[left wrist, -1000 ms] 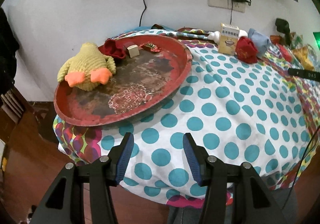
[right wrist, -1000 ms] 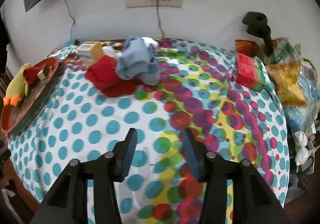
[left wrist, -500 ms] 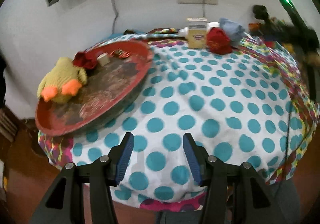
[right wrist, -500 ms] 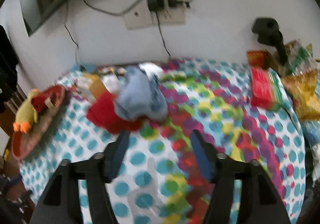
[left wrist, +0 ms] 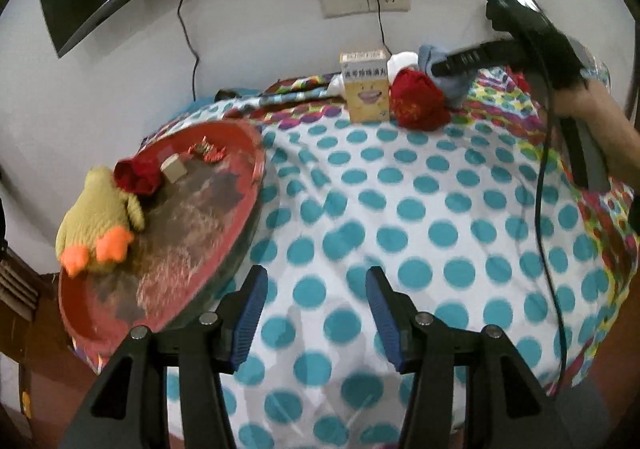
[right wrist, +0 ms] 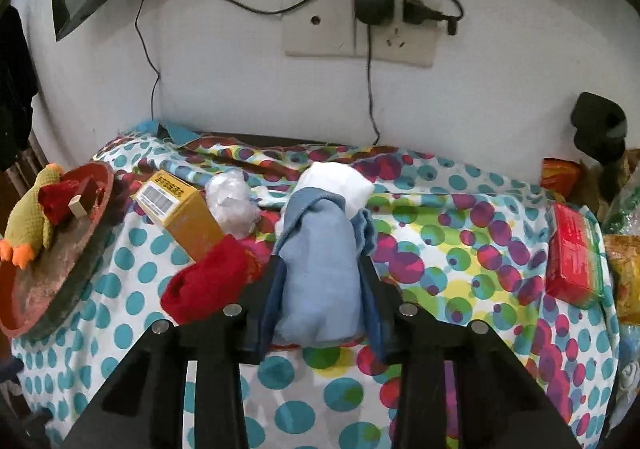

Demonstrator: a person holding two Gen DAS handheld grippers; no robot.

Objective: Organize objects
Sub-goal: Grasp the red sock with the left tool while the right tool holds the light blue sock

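A rolled pale blue cloth (right wrist: 320,273) now sits between the fingers (right wrist: 370,305) of the right gripper (right wrist: 320,301), which are closing on its sides. A second ago the same gripper hung over bare dotted fabric, well short of the pile, so it has moved in toward the far side of the counter (right wrist: 460,281) and is now starting a grasp. The cloth lies on the counter with a white bundle (right wrist: 340,181) touching its far end and a red cloth (right wrist: 208,281) touching its left side; a yellow box (right wrist: 180,213) stands just beyond that. Judging by this, the blue cloth is the next thing to be sorted, likely into the red tray (left wrist: 160,233) at the left, where a duck toy (left wrist: 96,225) already lies. The left gripper (left wrist: 316,313) has swung right; its fingers are apart and empty, over the counter beside the tray.
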